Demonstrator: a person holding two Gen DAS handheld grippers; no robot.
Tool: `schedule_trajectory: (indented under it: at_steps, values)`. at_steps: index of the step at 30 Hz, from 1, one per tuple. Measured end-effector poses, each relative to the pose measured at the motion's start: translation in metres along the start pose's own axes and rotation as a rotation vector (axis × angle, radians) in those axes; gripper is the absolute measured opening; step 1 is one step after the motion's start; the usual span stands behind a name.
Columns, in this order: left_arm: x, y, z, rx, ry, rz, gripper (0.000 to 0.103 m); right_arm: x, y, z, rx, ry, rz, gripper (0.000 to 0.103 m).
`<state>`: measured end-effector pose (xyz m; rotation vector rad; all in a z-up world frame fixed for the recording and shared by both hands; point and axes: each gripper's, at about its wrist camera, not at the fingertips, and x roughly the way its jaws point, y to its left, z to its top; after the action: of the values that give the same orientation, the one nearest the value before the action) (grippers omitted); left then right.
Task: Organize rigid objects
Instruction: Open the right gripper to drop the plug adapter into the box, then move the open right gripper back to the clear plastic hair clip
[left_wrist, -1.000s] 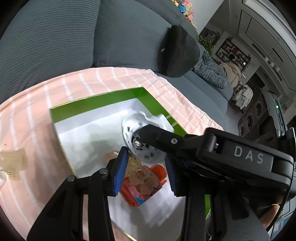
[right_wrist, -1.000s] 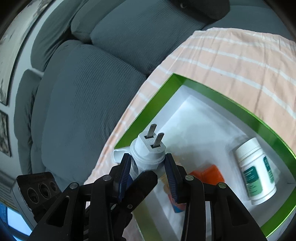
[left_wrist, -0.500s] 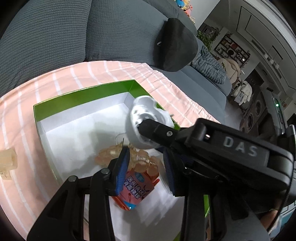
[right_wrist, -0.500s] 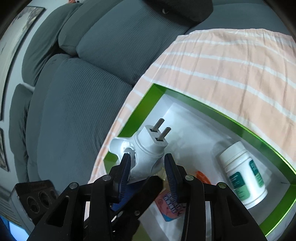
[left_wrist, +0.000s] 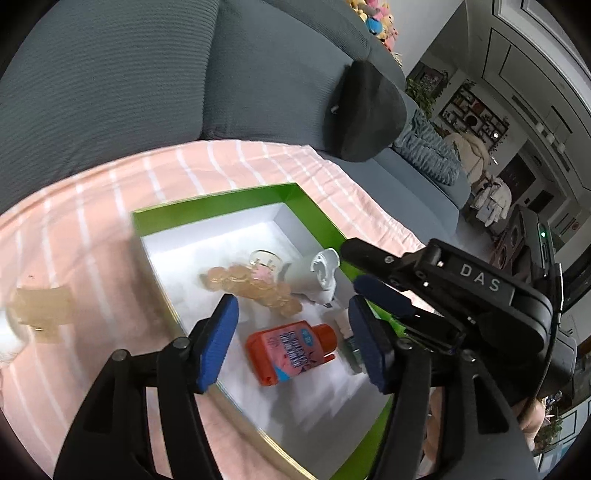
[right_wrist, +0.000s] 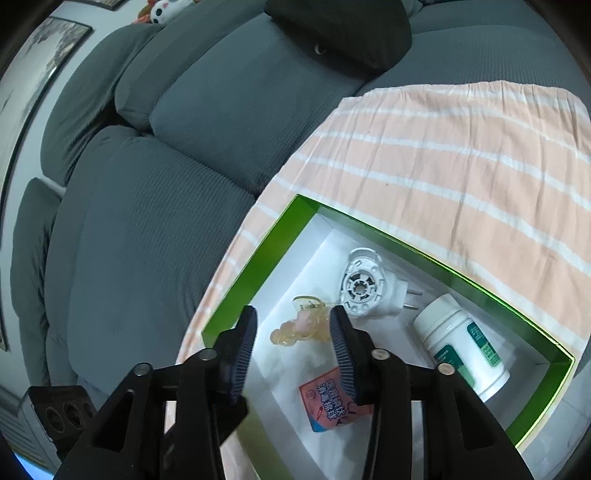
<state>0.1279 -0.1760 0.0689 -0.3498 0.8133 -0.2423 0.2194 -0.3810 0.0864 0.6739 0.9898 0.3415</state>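
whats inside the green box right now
In the green box: a white plug adapter, a white pill bottle, an amber bead bracelet and an orange bottle. The right gripper covers part of the orange bottle.

White plug-in adapter (right_wrist: 364, 286) on its side in green box (right_wrist: 255, 273), beside amber hair clip (right_wrist: 304, 326)

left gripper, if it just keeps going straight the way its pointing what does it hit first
Probably the orange bottle lying in the green box: it sits right between the open left gripper fingers, nothing held. The amber beaded clip lies just beyond. Depth is uncertain.
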Motion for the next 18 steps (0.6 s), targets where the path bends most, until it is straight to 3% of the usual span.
schedule_trajectory:
  at_steps: [5, 7, 8, 13, 18]
  values:
    - [-0.021, 0.005, -0.003, -0.002, -0.031, 0.047, 0.071, -0.006, 0.012, -0.004, -0.027, -0.013, -0.013, 0.055]
    - [-0.028, 0.008, -0.005, -0.001, -0.042, 0.062, 0.074, -0.008, 0.017, -0.007, -0.044, -0.026, -0.021, 0.075]
    - [-0.031, 0.009, -0.006, -0.001, -0.045, 0.069, 0.074, -0.010, 0.020, -0.008, -0.052, -0.033, -0.020, 0.077]
    - [-0.045, 0.023, -0.013, 0.004, -0.055, 0.159, 0.081, -0.007, 0.033, -0.015, -0.076, -0.045, -0.013, 0.087]
    - [-0.061, 0.046, -0.023, -0.050, -0.054, 0.203, 0.083, 0.008, 0.053, -0.029, -0.142, 0.004, -0.024, 0.087]
